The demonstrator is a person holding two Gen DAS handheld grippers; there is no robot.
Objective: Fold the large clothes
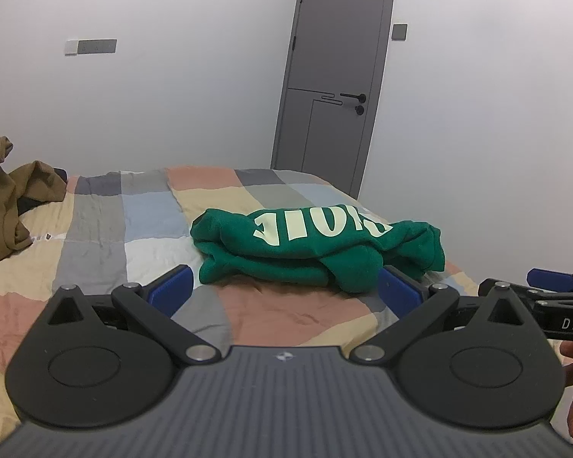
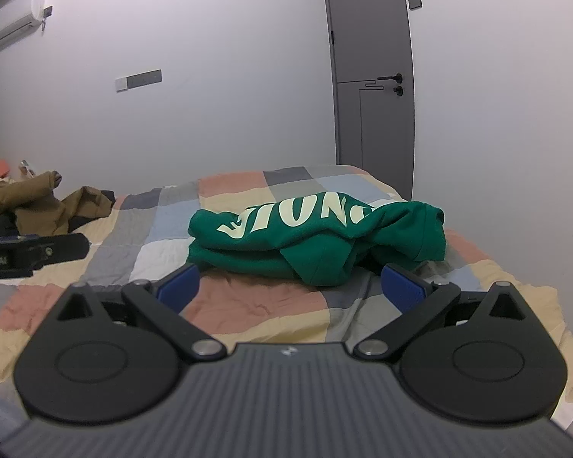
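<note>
While both tools hover short of it, the folded green sweatshirt with cream lettering (image 1: 317,246) lies bundled mid-bed on the patchwork checked quilt (image 1: 95,229). Left gripper (image 1: 286,290) and right gripper (image 2: 290,286) are spread, fingers released, grasping nothing. A crumpled brown garment (image 1: 4,198) sits well apart at the quilt's far left.

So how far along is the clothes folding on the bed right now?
Done: the green sweatshirt lies in a rough folded bundle on the patchwork bedspread, though a loose flap sticks out at the front. In hand: nothing; the left gripper and right gripper both have jaws open and empty. Left: the brown garment lies crumpled nearby.
</note>
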